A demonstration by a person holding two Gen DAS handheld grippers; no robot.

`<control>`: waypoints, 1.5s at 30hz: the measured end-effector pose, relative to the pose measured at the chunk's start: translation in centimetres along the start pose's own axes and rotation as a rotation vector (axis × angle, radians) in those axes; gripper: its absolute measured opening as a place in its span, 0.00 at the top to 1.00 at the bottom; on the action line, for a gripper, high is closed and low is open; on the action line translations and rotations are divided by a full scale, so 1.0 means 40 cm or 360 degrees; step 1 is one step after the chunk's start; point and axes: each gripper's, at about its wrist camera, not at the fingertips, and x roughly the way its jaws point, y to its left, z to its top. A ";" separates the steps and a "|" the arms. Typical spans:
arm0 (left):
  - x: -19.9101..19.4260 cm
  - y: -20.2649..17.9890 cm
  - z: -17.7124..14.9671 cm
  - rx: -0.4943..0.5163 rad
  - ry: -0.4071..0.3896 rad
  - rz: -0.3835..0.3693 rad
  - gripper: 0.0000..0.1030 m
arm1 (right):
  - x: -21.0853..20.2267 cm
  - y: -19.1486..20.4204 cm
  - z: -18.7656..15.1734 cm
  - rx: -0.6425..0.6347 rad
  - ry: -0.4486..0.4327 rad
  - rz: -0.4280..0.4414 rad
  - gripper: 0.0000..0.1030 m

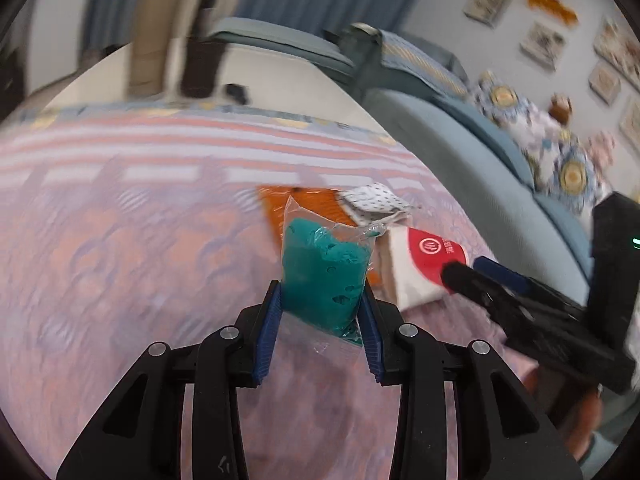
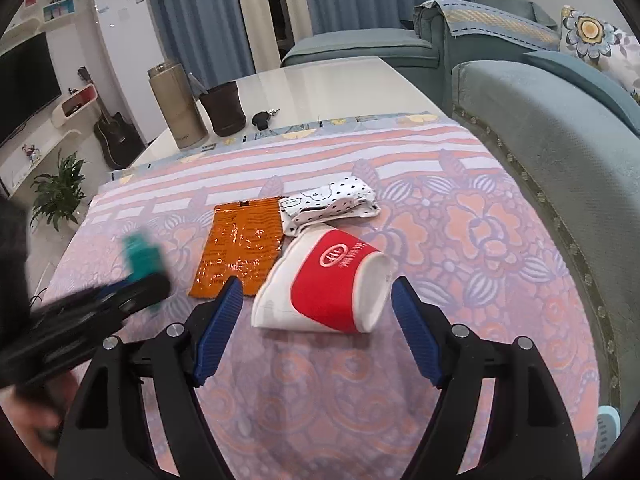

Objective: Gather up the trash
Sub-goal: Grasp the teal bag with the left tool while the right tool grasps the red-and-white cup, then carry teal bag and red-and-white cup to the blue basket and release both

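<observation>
While my left claw [image 1: 320, 300] grips a clear plastic bag of teal stuff [image 1: 326, 272] between its blue pads, my right claw [image 2: 316, 300] stands wide apart around a crushed red-and-white paper cup [image 2: 328, 284] lying on its side on the bench, neither pad touching it. Beyond the cup, an orange foil wrapper [image 2: 240, 248] lies flat to the left, and a white packet with dark dots [image 2: 332, 204] sits farther off. A pink flowered cloth [image 2: 460, 240] covers the bench. At the far end stand a tan flask [image 2: 176, 108] and a dark cup [image 2: 224, 108].
</observation>
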 end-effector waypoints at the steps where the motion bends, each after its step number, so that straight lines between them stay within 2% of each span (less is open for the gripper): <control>1: -0.020 0.012 -0.016 -0.0018 -0.0050 0.0043 0.66 | 0.011 0.005 0.003 -0.0006 0.0006 -0.0031 0.27; 3: -0.037 0.026 -0.037 -0.0019 -0.0113 0.0089 0.66 | 0.033 0.014 0.008 -0.0007 0.0024 -0.0111 0.23; 5: -0.031 0.035 -0.053 -0.0034 -0.0108 0.0143 0.66 | 0.051 0.031 0.014 -0.0035 0.0033 -0.0161 0.19; 7: -0.034 0.034 -0.052 -0.0034 -0.0124 0.0122 0.66 | 0.077 0.055 0.020 -0.0086 0.0057 -0.0242 0.15; 11: -0.033 0.027 -0.054 -0.0010 -0.0113 0.0112 0.66 | 0.127 0.083 0.023 -0.0139 0.0091 -0.0435 0.15; 12: -0.034 0.025 -0.055 -0.0007 -0.0115 0.0108 0.66 | 0.139 0.081 0.022 -0.0134 0.0118 -0.0465 0.19; 14: -0.032 0.025 -0.054 -0.0007 -0.0112 0.0101 0.66 | 0.139 0.071 0.020 -0.0106 0.0136 -0.0446 0.30; 20: -0.040 0.015 -0.064 0.0017 -0.0110 0.0077 0.66 | 0.082 0.038 -0.007 -0.0071 0.0106 -0.0381 0.31; 25: -0.070 -0.040 -0.097 0.0035 -0.0094 -0.0018 0.66 | -0.038 -0.002 -0.045 -0.0017 0.0056 -0.0321 0.31; 31: -0.131 -0.210 -0.117 0.0179 -0.0090 -0.0131 0.66 | -0.239 -0.086 -0.078 0.0077 -0.0079 -0.0327 0.31; 36: -0.168 -0.363 -0.128 0.0299 -0.0084 -0.0231 0.66 | -0.403 -0.181 -0.121 0.0110 -0.0196 -0.0440 0.31; 45: -0.190 -0.654 -0.161 0.0583 -0.0036 -0.0381 0.66 | -0.625 -0.388 -0.230 0.0249 -0.0277 -0.0651 0.31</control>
